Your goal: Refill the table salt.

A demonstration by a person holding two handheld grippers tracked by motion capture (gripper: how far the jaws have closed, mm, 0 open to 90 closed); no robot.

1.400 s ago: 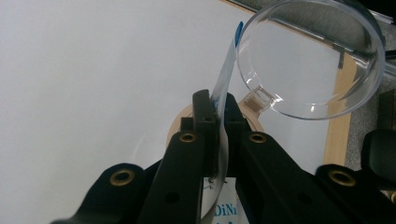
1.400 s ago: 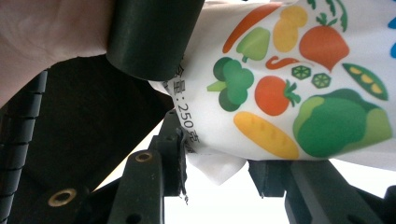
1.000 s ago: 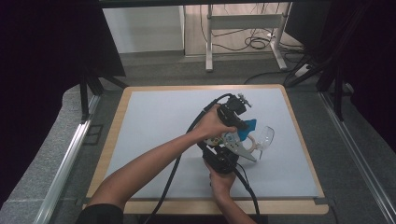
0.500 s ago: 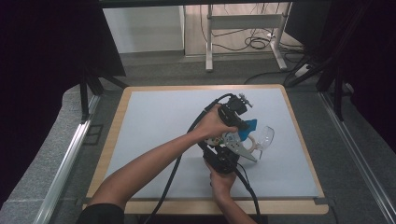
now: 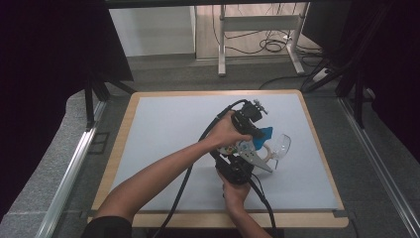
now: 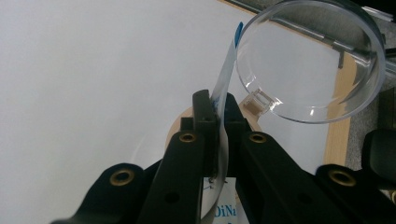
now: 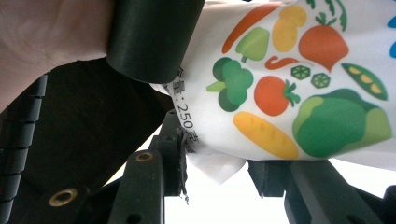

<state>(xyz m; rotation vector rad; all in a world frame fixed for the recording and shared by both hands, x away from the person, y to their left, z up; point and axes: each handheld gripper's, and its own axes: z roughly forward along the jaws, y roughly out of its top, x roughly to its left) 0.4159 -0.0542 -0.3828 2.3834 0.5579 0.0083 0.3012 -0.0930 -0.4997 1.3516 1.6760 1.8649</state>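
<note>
Pouch, white with printed vegetables and a blue top edge, is being held above the tabletop, right of its middle, between both tools. Left tool is clamping shut on the pouch's thin edge; the left gripper view is showing that pinch edge-on. Right tool is standing part open around the pouch's lower corner; pads pressing or not, cannot tell. The right gripper view is giving the vegetable print and the left tool's black body crossing in front. Clear round lid is lying just right of the pouch, its rim looming beyond the left tool's jaws. Cables are trailing toward the person's forearms.
</note>
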